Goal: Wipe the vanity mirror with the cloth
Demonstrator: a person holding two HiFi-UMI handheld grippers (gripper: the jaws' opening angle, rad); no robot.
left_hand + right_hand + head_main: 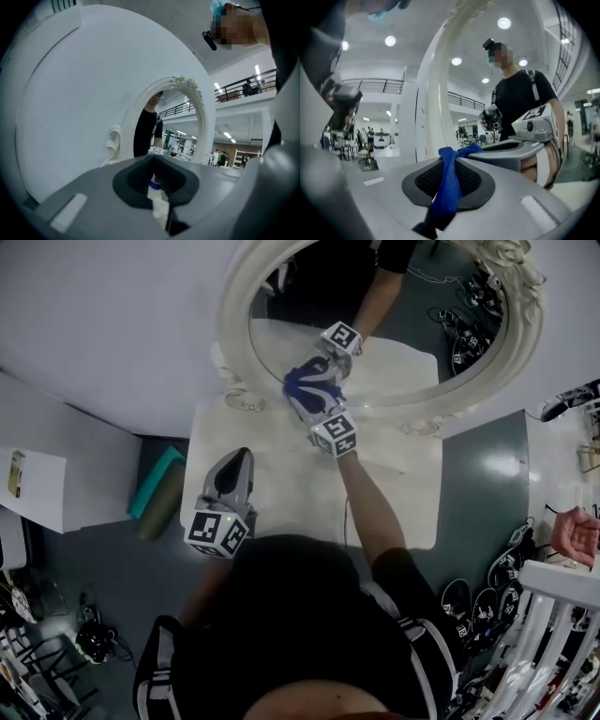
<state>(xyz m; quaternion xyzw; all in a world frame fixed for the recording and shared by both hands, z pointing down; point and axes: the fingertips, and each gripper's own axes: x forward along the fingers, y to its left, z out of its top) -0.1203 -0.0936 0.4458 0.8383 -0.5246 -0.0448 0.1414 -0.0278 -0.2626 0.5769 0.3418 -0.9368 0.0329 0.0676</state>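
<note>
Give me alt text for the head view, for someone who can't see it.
The right tool holds a blue cloth against the lower left glass of an oval white-framed vanity mirror. The left tool hovers shut and empty over the white table.

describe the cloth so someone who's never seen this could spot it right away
Find the oval vanity mirror in its ornate white frame, standing at the back of the white table. Low on the left of its glass, the right tongs are clamped on the cloth. It is the one deep blue, crumpled thing amid white frame, white table and grey tongs.
</note>
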